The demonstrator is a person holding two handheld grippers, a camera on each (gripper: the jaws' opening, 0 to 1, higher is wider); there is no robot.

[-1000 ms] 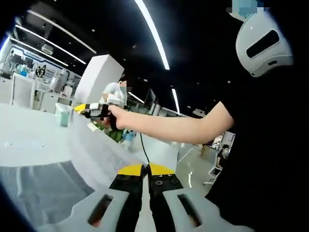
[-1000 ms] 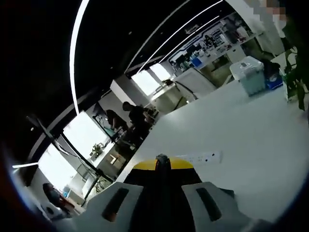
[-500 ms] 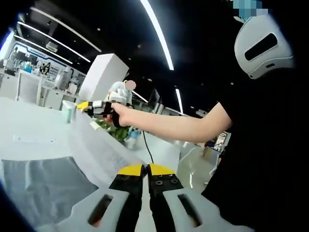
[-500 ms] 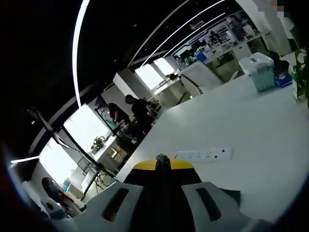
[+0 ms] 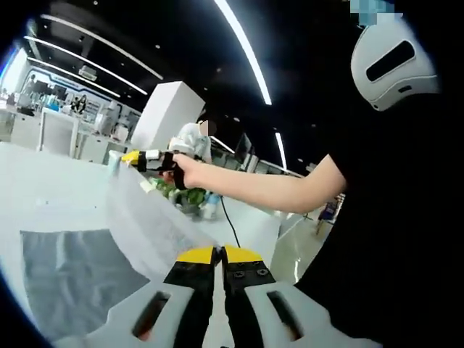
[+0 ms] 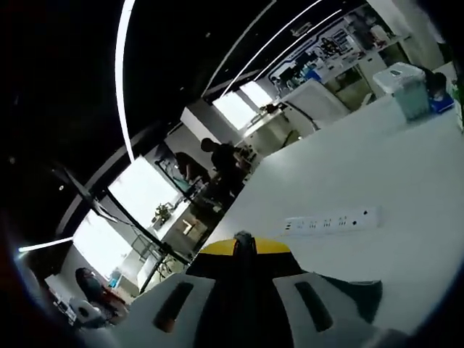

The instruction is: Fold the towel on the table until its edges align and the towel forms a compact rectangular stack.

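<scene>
White table [image 6: 406, 188] spreads wide under me, with plenty of free surface ahead. My grey towel [image 5: 145, 225] is lifted, stretched as a sloping sheet between both grippers, its long edge running from my left gripper [image 5: 219, 255] up to my right gripper [image 5: 141, 159]; its lower part lies on the table. Both are clenched on towel corners. A power strip [image 6: 332, 220] lies ahead of my right jaws, well apart.

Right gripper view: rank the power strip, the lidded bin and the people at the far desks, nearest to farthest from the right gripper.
1. Power strip, on the table just beyond the right gripper.
2. Lidded bin, at the table's far end, upper right.
3. People, past the table's edge, left of centre.
</scene>
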